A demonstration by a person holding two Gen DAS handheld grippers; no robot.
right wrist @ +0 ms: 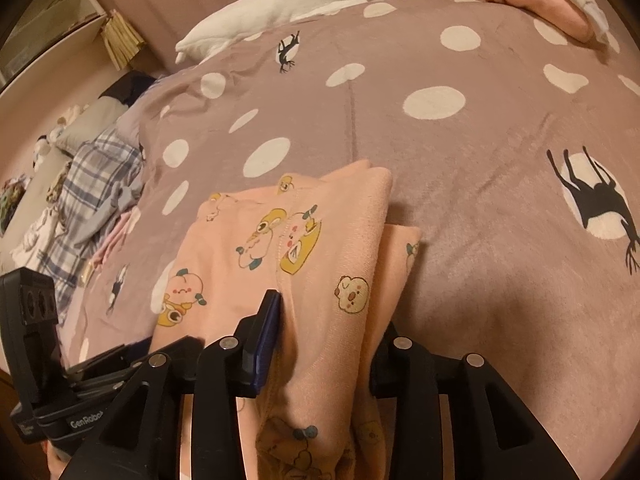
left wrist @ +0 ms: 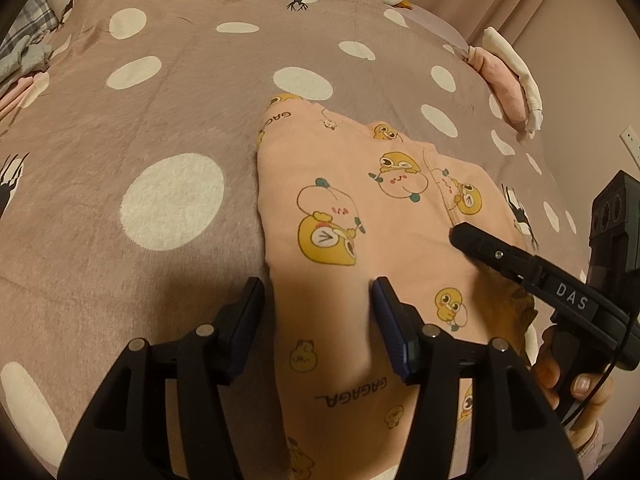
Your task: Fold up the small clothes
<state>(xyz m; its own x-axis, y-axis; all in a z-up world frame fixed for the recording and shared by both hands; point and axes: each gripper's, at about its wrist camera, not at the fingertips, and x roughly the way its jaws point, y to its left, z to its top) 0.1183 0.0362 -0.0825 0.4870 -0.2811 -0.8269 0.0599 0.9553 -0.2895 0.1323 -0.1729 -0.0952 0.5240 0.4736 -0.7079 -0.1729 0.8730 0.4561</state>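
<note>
The pink garment [left wrist: 360, 208] is made of soft, matt knit cloth with a faintly fuzzy nap, printed with flat cartoon motifs (no sheen is seen on the print). The bedcover [left wrist: 160, 120] is of matt, brushed fabric, slightly velvety, with dots woven or printed in. The left gripper [left wrist: 318, 320] and right gripper [right wrist: 320, 344] are formed of black, semi-matt moulded plastic, joined by small bright metal pins; their pads [left wrist: 390, 320] are faced in ribbed, dark blue rubbery material. The plush goose [right wrist: 304, 4] is covered in white, fleecy cloth.
</note>
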